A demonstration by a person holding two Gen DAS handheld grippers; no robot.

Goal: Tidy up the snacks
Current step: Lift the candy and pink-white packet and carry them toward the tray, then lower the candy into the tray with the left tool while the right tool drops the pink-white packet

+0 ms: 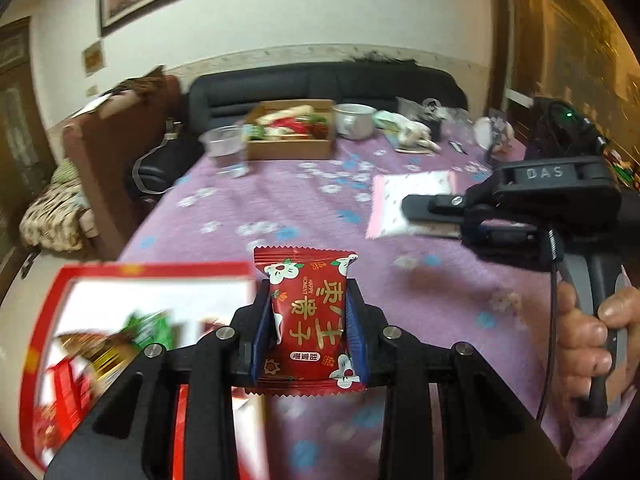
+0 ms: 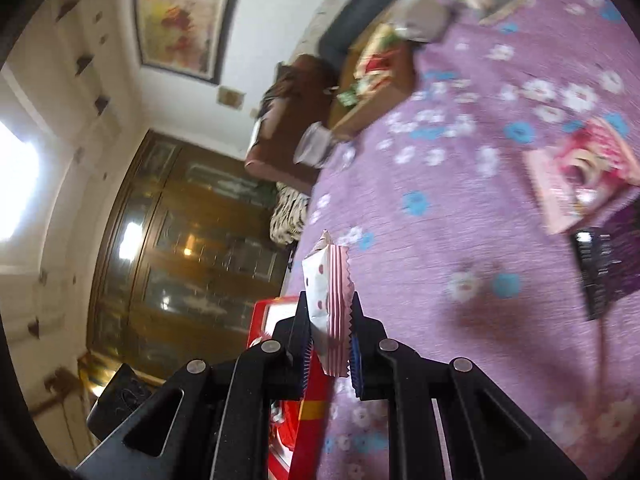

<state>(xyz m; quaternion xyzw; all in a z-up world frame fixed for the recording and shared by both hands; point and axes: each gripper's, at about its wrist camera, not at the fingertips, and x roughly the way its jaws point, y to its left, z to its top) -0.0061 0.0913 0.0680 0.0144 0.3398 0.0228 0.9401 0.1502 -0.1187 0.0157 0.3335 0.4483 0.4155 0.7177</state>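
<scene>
1. While the left gripper is pointing down and forward over the purple floral tablecloth, its blue pads are clamping a red snack packet upright between them, clear of the cloth.
2. That packet is showing "HAPPY MOMENT" in small gold letters beside large gold Chinese characters, plus white flower graphics and a small white oval label near the bottom; the oval's text is too small to read.
3. The right gripper is showing from the left wrist view on the right side, lying roughly level and rolled onto its side, with a hand wrapping the grip below it. Its housing is reading "DAS".
4. In the right wrist view the right gripper is pinching a pink-and-white snack packet edge-on, jaws nearly closed on its thin crimped seam; the packet is sitting above the cloth, with red dots on the white face and no readable text.
5. A red-bordered box is lying at the lower left edge of the table, just beside the left gripper, with blurred red and green packets inside.
6. On the cloth to the right in the right wrist view, a pink packet and a dark purple packet are lying just beside each other; their print is blurred.
7. A brown cardboard box holding more snacks is sitting at the far end.
</scene>
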